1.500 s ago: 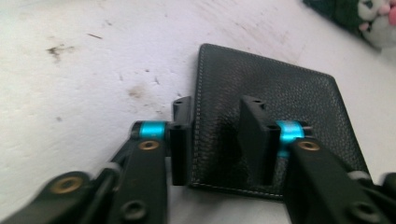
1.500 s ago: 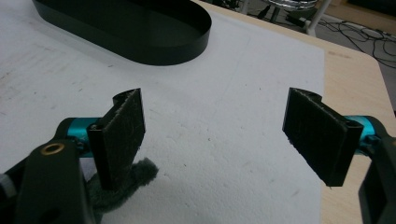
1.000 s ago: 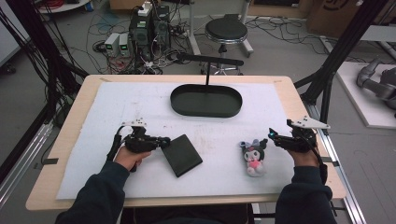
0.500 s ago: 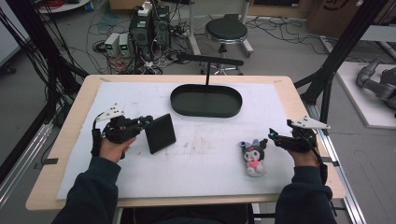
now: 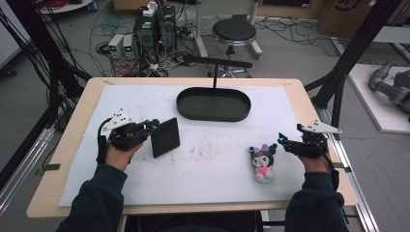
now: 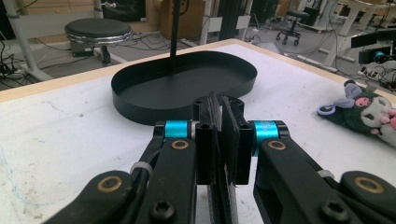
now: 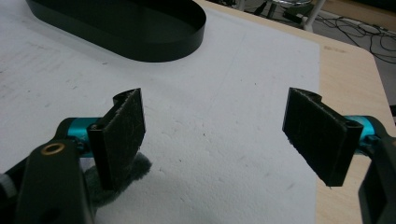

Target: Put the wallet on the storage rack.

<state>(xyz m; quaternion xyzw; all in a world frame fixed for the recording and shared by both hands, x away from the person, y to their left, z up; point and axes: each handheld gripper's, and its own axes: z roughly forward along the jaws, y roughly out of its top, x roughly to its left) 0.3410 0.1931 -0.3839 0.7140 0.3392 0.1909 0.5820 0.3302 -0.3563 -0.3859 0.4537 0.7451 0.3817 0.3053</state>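
Left hand-held gripper [image 5: 153,127] is pinching the flat black pad [image 5: 165,137] by its edge, jaws clamped tight on it, the pad raised on edge off the white mat, probably so it can be carried over the rim of the black oval tray [image 5: 213,114] waiting at its one o'clock. Over on the far side, the right hand-held gripper [image 5: 283,141] hovers with jaws spread wide and empty, just beside the plush toy [image 5: 262,162] lying at its eight o'clock on the bench [image 5: 72,140], likely lined up for a grab.
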